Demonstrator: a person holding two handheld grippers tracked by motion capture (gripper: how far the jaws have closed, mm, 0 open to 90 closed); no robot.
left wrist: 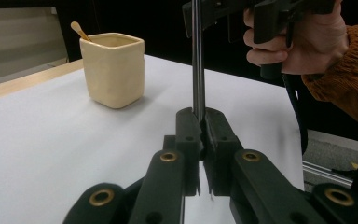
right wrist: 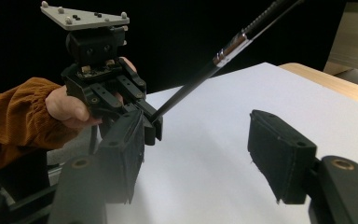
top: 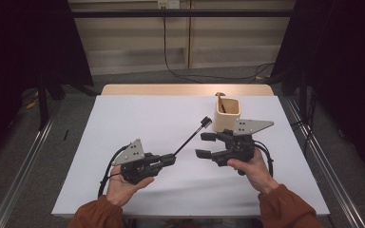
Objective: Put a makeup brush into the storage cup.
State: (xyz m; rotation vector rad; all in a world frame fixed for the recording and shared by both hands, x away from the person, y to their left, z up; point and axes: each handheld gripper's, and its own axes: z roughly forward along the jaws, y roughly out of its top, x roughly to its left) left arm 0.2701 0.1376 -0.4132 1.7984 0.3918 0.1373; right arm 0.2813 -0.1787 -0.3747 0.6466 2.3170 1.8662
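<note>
The left gripper [top: 168,159] had its jaws clamped tight on the handle end of a brush [top: 190,137], a thin black stick with a silver collar near its far tip. From the high view the brush slanted up and away from that gripper, its bristled tip hanging in the air just in front of the cup [top: 227,114]. The cup, a cream square one, stood on the white table [top: 138,118] toward the far right, with a wooden stick [top: 221,102] leaning inside it.

The right gripper [top: 205,145] sat just right of the brush, between it and the cup. Its jaws stood apart with nothing between them, as the right gripper view made plain: the two pads [right wrist: 279,158] were open over bare table, and the brush [right wrist: 200,77] ran across above them toward the left gripper [right wrist: 151,126]. In the left gripper view the shaft [left wrist: 196,60] rose straight out of the closed jaws, with the right hand [left wrist: 303,42] close behind it and the cup [left wrist: 113,70] off to one side.

My read: this was the hand-over, or at least the approach to one. The brush was lifted and presented, and the right gripper was lining up beside the shaft, not yet on it.

The next move would call for the right jaws to come around the shaft, probably near the collar, and close squarely so the thin rod didn't pivot or slip. Only then should the left grip let go. After that the cup was near, so dropping the brush in looked like the likely finish.
</note>
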